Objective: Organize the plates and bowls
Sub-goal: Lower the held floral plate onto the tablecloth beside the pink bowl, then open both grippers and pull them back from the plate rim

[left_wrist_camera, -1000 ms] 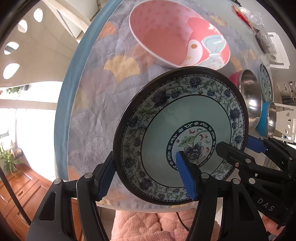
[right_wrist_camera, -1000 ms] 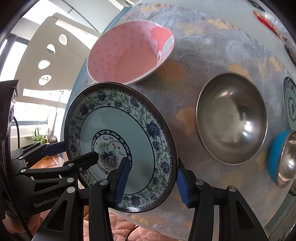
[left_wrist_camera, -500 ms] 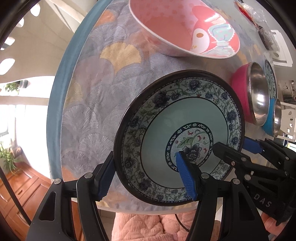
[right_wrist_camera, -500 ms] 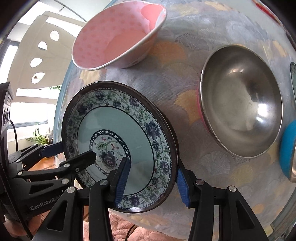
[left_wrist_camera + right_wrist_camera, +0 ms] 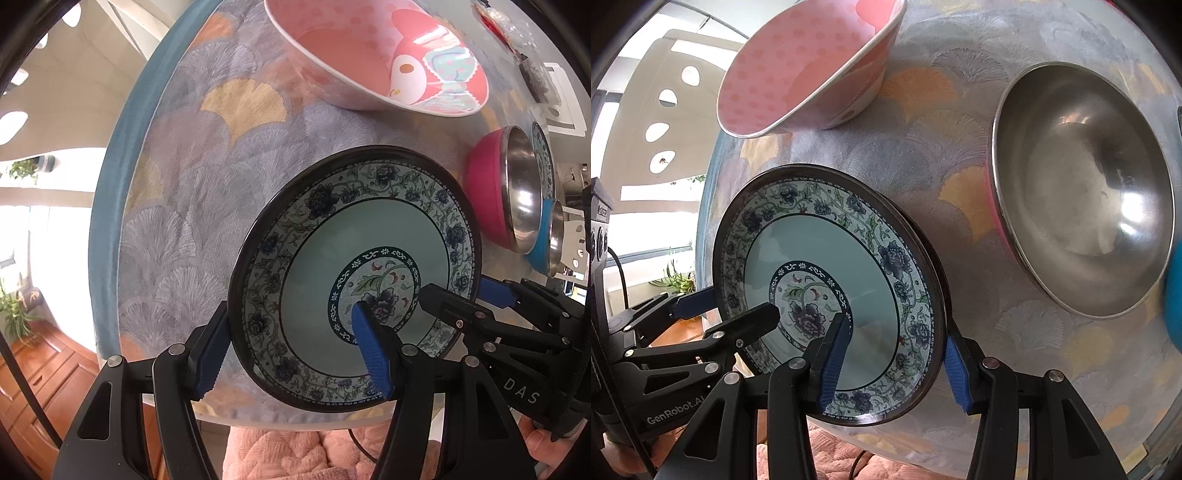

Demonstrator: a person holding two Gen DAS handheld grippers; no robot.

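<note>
Since a second ago, the floral plate (image 5: pixel 369 258) is being brought lower and nearer the cloth, so the pink cartoon bowl (image 5: pixel 373 55) is now sliding toward the top edge of the left wrist view and the steel bowl (image 5: pixel 1082 192) is looming larger at the right of the right wrist view.

The plate is being gripped by both tools at once. The left gripper (image 5: pixel 291 354) is being clenched on the plate's lower left rim, one blue pad behind the rim and one on the painted face. The right gripper (image 5: pixel 894 358) is being clenched on the opposite rim in the same way. The plate is being held tilted over the near edge of the tabletop (image 5: pixel 184 206), in the lower middle of both views; whether its far rim is touching the cloth cannot be told.

The step in hand is judged to be the setting down of this plate. It would be done well if the plate were levelled before contact, both grips were kept equal so the rim is not twisted, and neither grip were loosened until the base is resting fully on the cloth, well inside the edge. Room should be left from the steel bowl, the pink-sided one (image 5: pixel 491 192) in the left wrist view.
</note>
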